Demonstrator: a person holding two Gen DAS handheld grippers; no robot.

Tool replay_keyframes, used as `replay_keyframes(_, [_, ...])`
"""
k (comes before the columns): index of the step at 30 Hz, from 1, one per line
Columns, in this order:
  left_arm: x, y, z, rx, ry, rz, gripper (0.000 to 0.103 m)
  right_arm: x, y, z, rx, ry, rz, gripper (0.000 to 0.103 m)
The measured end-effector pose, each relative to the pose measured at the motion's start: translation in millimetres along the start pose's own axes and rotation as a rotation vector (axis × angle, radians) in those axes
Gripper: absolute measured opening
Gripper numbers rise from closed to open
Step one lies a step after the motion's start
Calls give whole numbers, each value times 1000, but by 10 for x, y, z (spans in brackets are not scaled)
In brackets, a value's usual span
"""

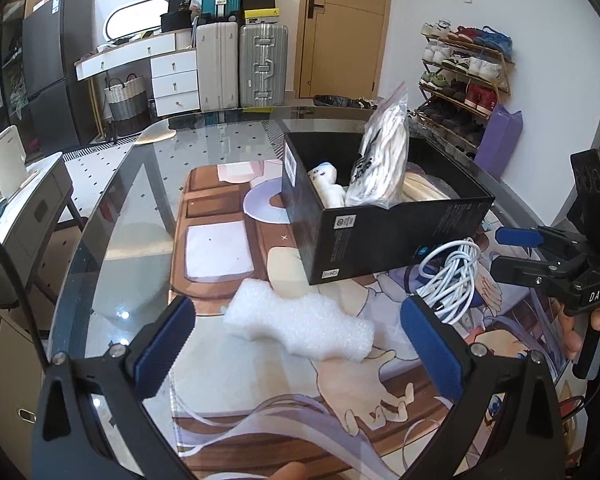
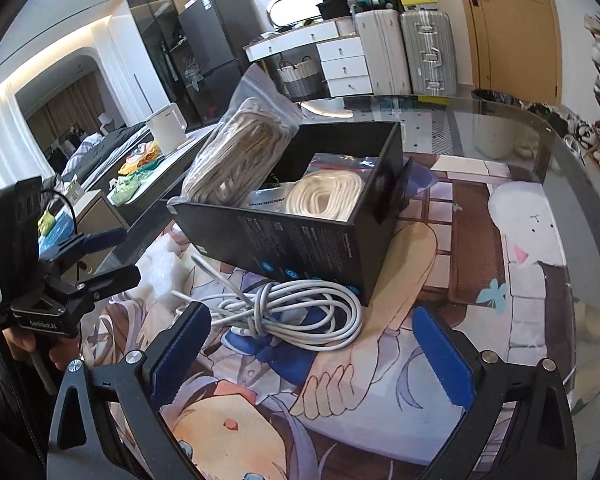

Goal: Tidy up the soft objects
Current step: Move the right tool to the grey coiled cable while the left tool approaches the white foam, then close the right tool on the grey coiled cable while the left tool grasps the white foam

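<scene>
A black box [image 1: 388, 232] [image 2: 300, 240] stands on the printed mat. It holds a small white plush [image 1: 330, 186], a bagged rope bundle [image 1: 382, 160] [image 2: 236, 152] leaning upright, and a coiled white rope [image 2: 324, 194]. A white foam piece [image 1: 300, 322] [image 2: 162, 276] lies on the mat just ahead of my open left gripper [image 1: 298, 346]. A white cable bundle [image 1: 454, 276] [image 2: 292, 310] lies by the box, just ahead of my open right gripper [image 2: 314, 348]. Both grippers are empty. The right gripper also shows in the left wrist view [image 1: 512, 254], the left in the right wrist view [image 2: 112, 254].
The printed mat [image 1: 228, 392] [image 2: 500, 280] covers a round glass table [image 1: 112, 240] [image 2: 500, 120]. A grey side cabinet [image 1: 24, 208] stands to the left. Suitcases [image 1: 240, 64], a shoe rack [image 1: 464, 80] and a door [image 1: 348, 28] stand beyond the table.
</scene>
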State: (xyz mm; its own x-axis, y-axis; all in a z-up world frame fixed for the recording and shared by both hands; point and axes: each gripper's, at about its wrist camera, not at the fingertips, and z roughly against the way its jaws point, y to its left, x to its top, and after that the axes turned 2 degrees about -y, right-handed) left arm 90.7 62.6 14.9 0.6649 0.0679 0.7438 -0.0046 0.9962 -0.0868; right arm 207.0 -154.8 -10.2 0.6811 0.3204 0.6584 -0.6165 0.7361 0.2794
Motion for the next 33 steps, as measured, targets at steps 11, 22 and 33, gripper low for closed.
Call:
replay_keyframes(11, [-31, 43, -74, 15, 21, 5, 103, 19, -40, -116, 29, 35, -82, 102])
replay_keyframes(22, [-122, 62, -258, 9, 91, 4, 103, 68, -46, -286, 32, 61, -116, 102])
replay_keyframes(33, [-167, 27, -323, -48, 122, 25, 103, 67, -74, -321, 6, 63, -128, 102])
